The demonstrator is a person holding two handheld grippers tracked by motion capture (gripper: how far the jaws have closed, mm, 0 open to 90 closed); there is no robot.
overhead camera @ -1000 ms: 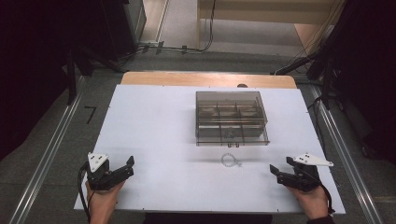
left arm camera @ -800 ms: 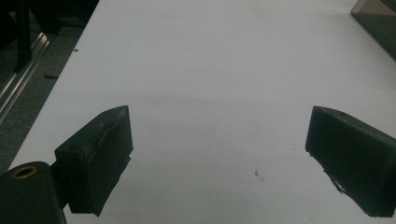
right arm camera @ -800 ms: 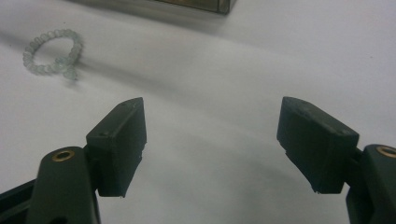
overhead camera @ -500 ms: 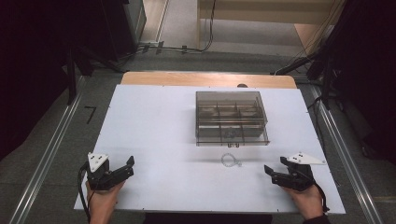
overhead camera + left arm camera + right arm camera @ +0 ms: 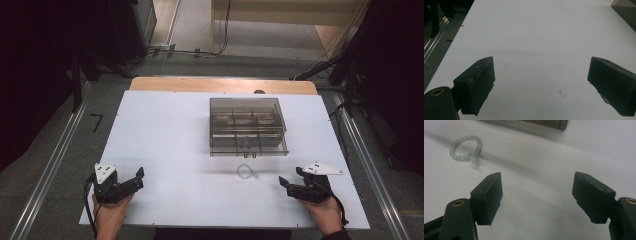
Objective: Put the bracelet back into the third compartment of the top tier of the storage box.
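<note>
White table (image 5: 165, 150) under us: our right gripper (image 5: 289, 184) and left gripper (image 5: 134, 178) gape empty; bead bracelet (image 5: 245, 172), frame centre, lies unpicked before the compartment box (image 5: 247, 126).

A white table (image 5: 165, 145) backed by a wooden strip (image 5: 200, 84), with what look like floor cables (image 5: 200, 51) beyond.

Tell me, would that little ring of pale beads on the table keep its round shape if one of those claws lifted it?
Probably not. The bead bracelet looks like many small beads on a string, so it would likely sag into a drooping loop. The beads seem smooth and glassy, so they might slip between the right gripper's flat jaws. Being so small, it is probably light and would slide if pushed.
</note>
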